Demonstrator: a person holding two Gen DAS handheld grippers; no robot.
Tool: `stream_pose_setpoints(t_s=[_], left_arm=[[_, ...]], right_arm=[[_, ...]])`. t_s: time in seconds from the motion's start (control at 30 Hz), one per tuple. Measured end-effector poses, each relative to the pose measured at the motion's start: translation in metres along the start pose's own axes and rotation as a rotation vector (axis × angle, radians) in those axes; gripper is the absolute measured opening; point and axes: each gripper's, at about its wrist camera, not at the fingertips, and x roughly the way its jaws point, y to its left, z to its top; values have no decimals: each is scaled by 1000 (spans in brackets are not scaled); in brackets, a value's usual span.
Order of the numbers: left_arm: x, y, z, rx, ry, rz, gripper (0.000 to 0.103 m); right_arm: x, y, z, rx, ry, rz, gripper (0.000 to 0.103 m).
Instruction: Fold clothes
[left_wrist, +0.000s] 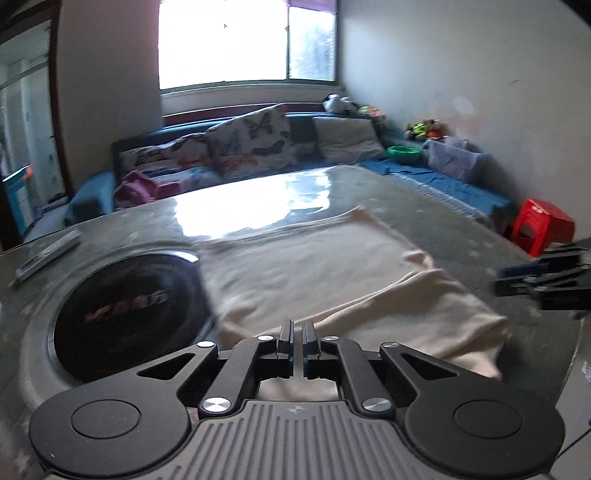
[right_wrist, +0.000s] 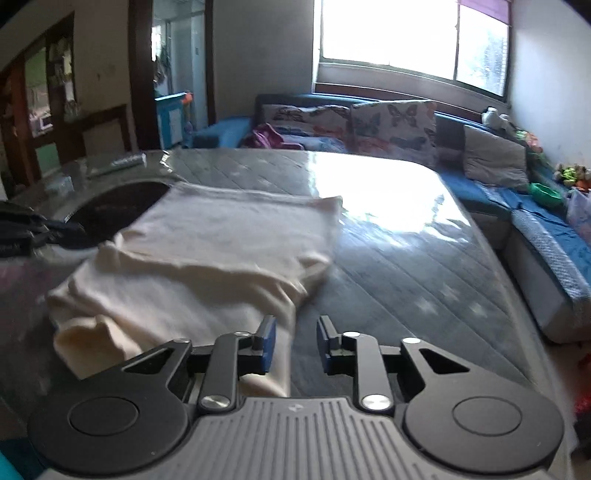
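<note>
A cream garment (left_wrist: 317, 266) lies partly folded on the grey glossy table (left_wrist: 461, 229), with a doubled layer along its near side. My left gripper (left_wrist: 297, 332) hovers over the garment's near edge, shut, with no cloth showing between its fingers. In the right wrist view the same garment (right_wrist: 207, 243) spreads to the left of centre. My right gripper (right_wrist: 295, 326) stands open at the garment's near right corner; the cloth edge runs under its left finger (right_wrist: 267, 332) and the pads press on nothing. Each gripper also shows in the other's view: the right gripper (left_wrist: 539, 282) and the left gripper (right_wrist: 26, 232).
A round black hob plate (left_wrist: 129, 306) is set into the table beside the garment. A flat grey strip (left_wrist: 48, 254) lies near the far left edge. A sofa with butterfly cushions (left_wrist: 251, 144) runs behind the table, and a red stool (left_wrist: 543, 225) stands to the right.
</note>
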Motion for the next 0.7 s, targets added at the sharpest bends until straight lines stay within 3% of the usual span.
stream_pose_setpoints(t_s=[0.13,0.3,0.37,0.7], left_arm=[[25,-6,2,6,33,-26,5],[44,-1,1,8,60,-26,5],[53,6,-2,-13,83,-18,5],[46,18,-4,-45,62,-30,7]], right_arm=[[26,7,11,3,7,63,17],[52,8,15,11,29,77,14],[60,4,13,30,46,71,9],[57,-3,18,25,30,57,8]])
